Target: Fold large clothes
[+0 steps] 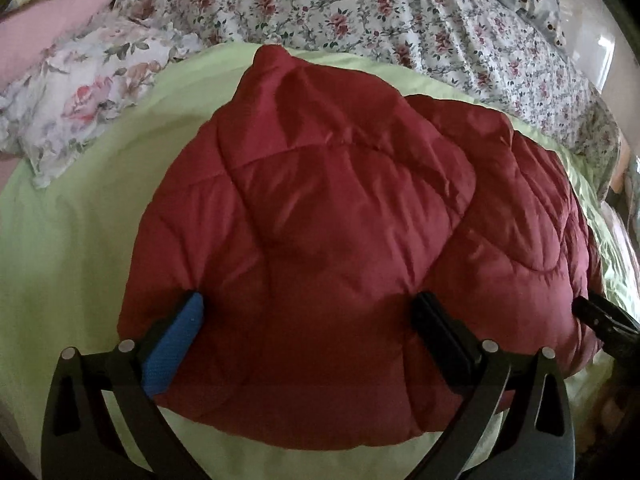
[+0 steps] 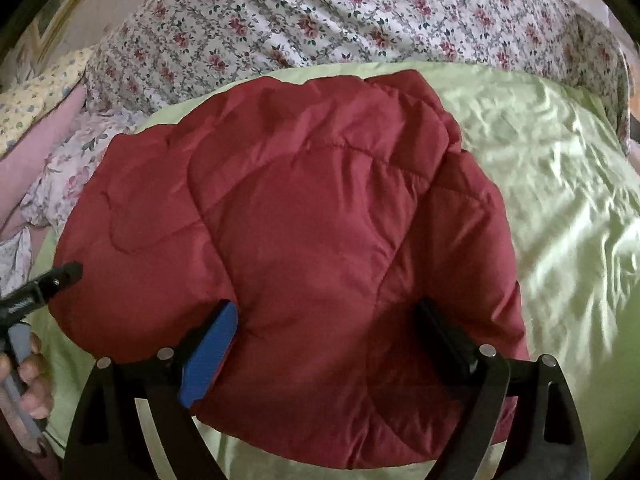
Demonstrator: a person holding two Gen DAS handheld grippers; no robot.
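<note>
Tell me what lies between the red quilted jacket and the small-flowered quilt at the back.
In the right wrist view, only a bare strip of the pale green satin sheet separates the red quilted jacket from the small-flowered quilt.

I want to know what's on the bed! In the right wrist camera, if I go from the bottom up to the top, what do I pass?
The right gripper with its wide fingers either side of the coat → red puffy coat → green sheet → flowery quilt.

one red jacket [image 1: 340, 248], two hand-held grippers [image 1: 308, 320] [image 2: 332, 328]
</note>
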